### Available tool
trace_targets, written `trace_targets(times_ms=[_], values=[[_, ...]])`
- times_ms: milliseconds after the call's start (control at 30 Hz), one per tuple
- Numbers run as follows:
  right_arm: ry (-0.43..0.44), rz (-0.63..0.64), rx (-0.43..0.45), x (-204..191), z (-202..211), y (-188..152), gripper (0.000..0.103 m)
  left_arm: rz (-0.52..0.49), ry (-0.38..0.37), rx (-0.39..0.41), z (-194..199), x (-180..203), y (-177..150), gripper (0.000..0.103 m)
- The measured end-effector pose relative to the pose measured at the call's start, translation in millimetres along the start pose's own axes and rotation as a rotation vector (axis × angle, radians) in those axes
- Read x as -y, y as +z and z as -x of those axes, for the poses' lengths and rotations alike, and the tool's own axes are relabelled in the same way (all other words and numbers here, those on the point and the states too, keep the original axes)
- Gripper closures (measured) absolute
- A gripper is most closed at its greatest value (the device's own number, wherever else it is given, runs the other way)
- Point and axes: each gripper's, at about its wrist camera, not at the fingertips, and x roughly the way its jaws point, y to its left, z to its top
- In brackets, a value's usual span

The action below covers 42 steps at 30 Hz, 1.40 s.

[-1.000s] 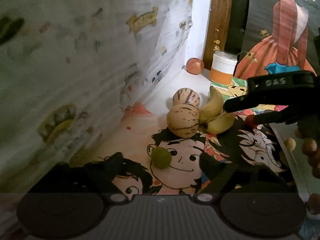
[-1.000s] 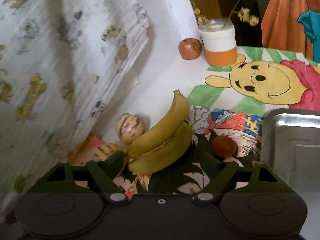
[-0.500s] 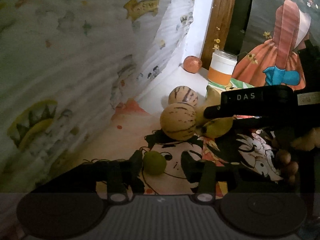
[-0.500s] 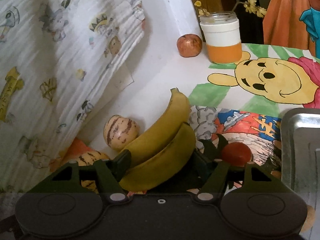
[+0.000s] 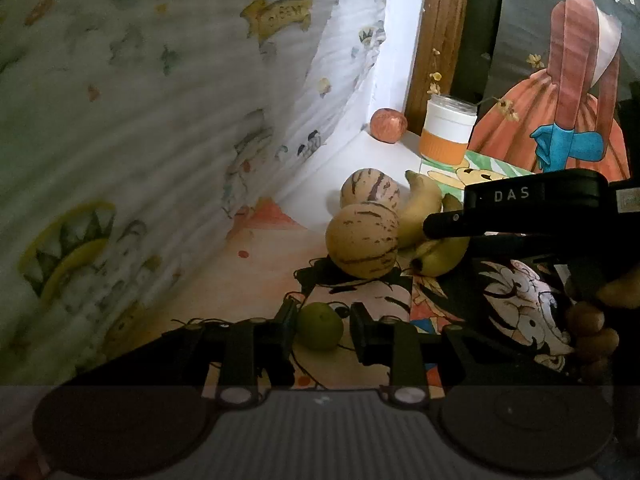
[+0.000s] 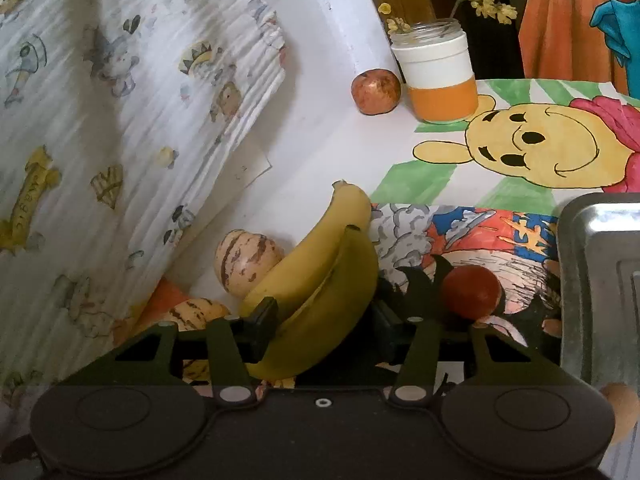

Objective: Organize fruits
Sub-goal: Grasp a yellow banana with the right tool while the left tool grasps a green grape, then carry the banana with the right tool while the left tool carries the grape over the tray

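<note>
While both grippers' jaws have just been closing, the left gripper [image 5: 323, 326] now pinches a small green fruit [image 5: 320, 325] on the cartoon-printed table [image 5: 248, 280], in front of two striped melons [image 5: 362, 240]. The right gripper [image 6: 322, 320] clamps the lower ends of two bananas [image 6: 320, 280], beside a red fruit [image 6: 472, 292] and a metal tray [image 6: 600, 280].

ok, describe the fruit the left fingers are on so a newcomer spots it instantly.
Start at the two striped melons beside the bananas on the cartoon tablecloth. Nearer the camera sits a small green fruit, plain, unstriped and the smallest of them.
</note>
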Motion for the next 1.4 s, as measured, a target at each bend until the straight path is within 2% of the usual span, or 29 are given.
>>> trace_targets(times_ms=[167, 233, 300, 733, 967, 1400], values=[[-0.001, -0.016, -0.001, -2.7, -5.2, 2.5, 0.048, -0.015, 0.007, -0.003, -0.3, 2.3, 0.2, 0.071], [0.007, -0.027, 0.002, -1.0, -4.3, 0.4, 0.053, -0.029, 0.013, -0.009, -0.2, 4.1, 0.7, 0.071], [0.024, -0.049, 0.006, 1.8, -2.9, -1.7, 0.055, -0.031, 0.027, -0.013, 0.3, 4.3, 1.0, 0.076], [0.082, -0.15, 0.035, 15.5, 21.4, -14.4, 0.064, 0.037, -0.033, -0.042, 8.0, -0.8, 1.9, 0.077], [0.115, -0.204, 0.06, 23.6, 42.4, -32.0, 0.068, 0.039, -0.041, -0.032, 19.6, 4.6, 1.6, 0.077], [0.091, -0.241, 0.157, 37.2, 107.9, -62.9, 0.07, 0.013, -0.081, -0.01, 45.8, 30.0, -1.7, 0.077]])
